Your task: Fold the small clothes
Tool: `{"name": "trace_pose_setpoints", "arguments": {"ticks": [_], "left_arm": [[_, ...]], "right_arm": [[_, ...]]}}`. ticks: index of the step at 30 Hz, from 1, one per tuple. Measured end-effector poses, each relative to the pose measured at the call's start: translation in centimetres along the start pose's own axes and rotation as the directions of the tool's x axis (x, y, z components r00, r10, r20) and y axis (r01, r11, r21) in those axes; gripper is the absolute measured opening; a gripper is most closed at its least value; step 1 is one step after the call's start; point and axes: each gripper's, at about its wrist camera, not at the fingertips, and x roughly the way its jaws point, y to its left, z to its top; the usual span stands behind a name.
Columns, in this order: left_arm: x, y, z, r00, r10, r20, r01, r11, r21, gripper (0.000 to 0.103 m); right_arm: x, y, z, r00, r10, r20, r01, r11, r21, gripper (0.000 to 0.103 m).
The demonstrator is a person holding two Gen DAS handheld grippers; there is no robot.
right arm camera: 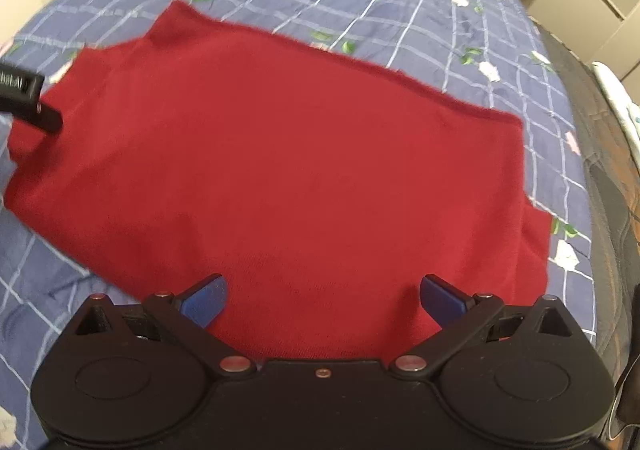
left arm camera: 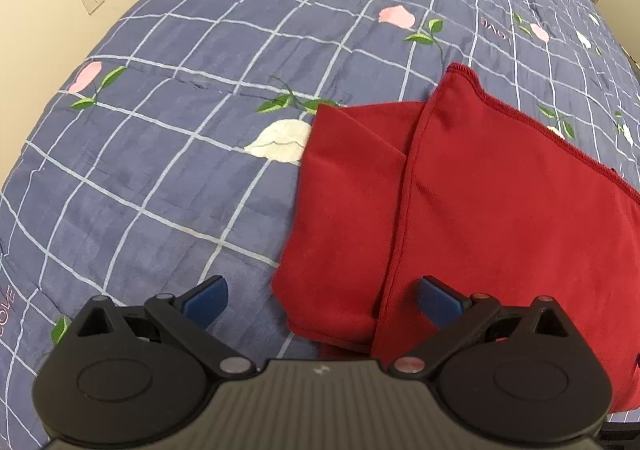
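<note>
Garment lying red, partly folded, on quilt. Hovering just above garment, left gripper and right gripper, fingers apart, gripping nothing. Advising: pinching near corners of garment together, lifting evenly.

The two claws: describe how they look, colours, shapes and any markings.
The left claw and right claw are built alike: a ribbed black body flanked by two round black housings, black linkage arms with silver pivot pins, and two short blue fingertip pads. A dark bar-shaped part with small white lettering shows at the left edge of the right wrist view. No cables or sleeves are visible.
</note>
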Motion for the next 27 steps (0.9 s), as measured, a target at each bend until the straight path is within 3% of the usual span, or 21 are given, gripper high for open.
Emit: {"name": "trace_pose_setpoints", "arguments": {"ticks": [8, 15, 27], "left_arm": [[1.2, 1.1, -0.3, 0.998, -0.011, -0.059, 0.01, 0.999, -0.033, 0.102], [2.0, 2.6, -0.1, 0.987, -0.102, -0.121, 0.086, 0.987, -0.134, 0.102], [0.8, 1.8, -0.4, 0.972, -0.206, -0.11, 0.191, 0.972, -0.133, 0.054]], "right_arm": [[1.5, 0.1, -0.8, 0.998, 0.016, -0.054, -0.016, 1.0, 0.009, 0.102], [2.1, -0.2, -1.4, 0.998, 0.025, -0.052, -0.023, 0.999, 0.037, 0.102], [2.3, -0.4, -1.5, 0.998, 0.037, -0.048, -0.035, 0.998, 0.046, 0.102]]}}
